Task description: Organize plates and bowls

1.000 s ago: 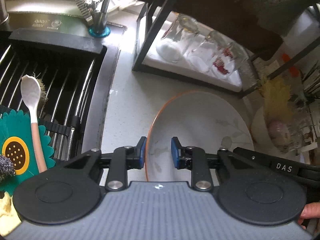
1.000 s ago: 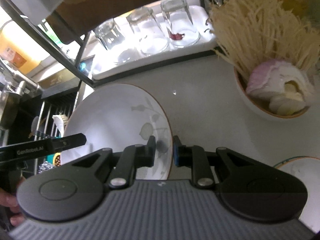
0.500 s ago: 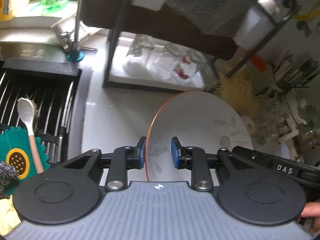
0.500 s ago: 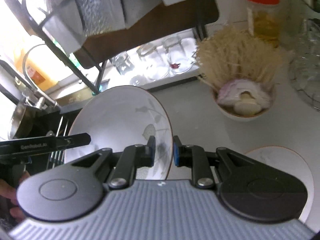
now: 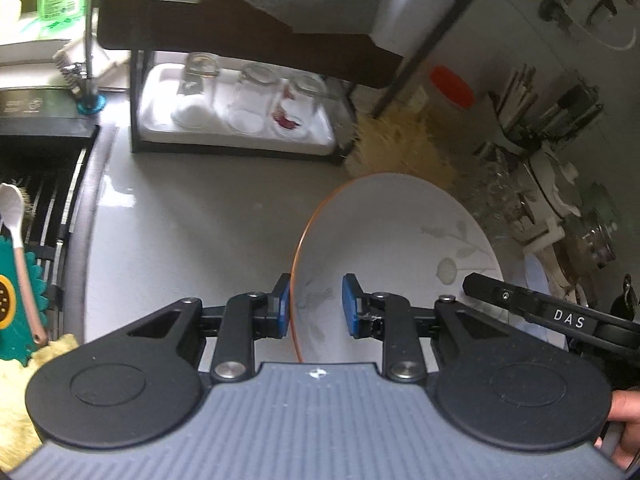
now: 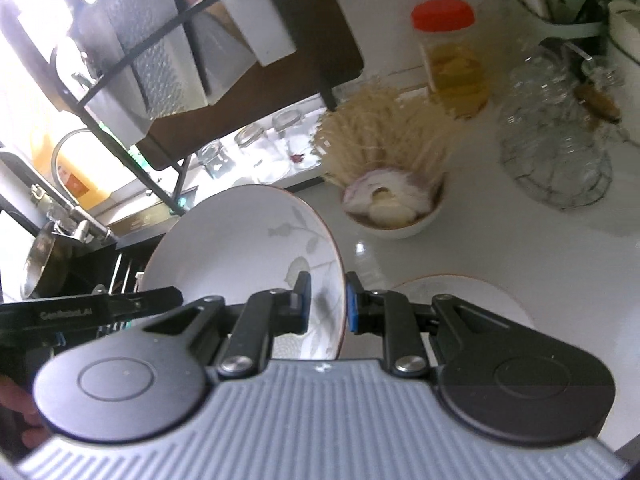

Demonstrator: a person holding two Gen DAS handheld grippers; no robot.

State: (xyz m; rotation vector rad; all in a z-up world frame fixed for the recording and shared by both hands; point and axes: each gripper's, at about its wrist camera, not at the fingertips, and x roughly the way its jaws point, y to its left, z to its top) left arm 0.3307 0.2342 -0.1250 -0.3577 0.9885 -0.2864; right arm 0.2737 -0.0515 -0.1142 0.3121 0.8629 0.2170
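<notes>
Left gripper (image 5: 316, 305) has its blue rubber pads straddling the near rim of the plate (image 5: 396, 248), one pad outside the thin orange edge, the other over the glossy white face, and a gap shows on the inner side, so it's a loose bracket rather than a hard pinch. Right gripper (image 6: 328, 300) is closed in tight on the opposite rim of the same plate (image 6: 244, 248), pads pressed either side of the edge. The plate is round, shallow, smooth glazed ceramic with a faint grey leaf sprig, tilted up and held above the pale countertop (image 5: 192, 232). Just right of it a second orange-rimmed plate (image 6: 464, 300) lies flat. Beyond sits a white bowl (image 6: 400, 216) heaped with straw-like fibres, then a red-capped jar (image 6: 452, 56) of amber liquid. Further back, three clear glasses (image 5: 244, 100) stand upside down on a white tray under the black metal rack (image 5: 416, 60).
</notes>
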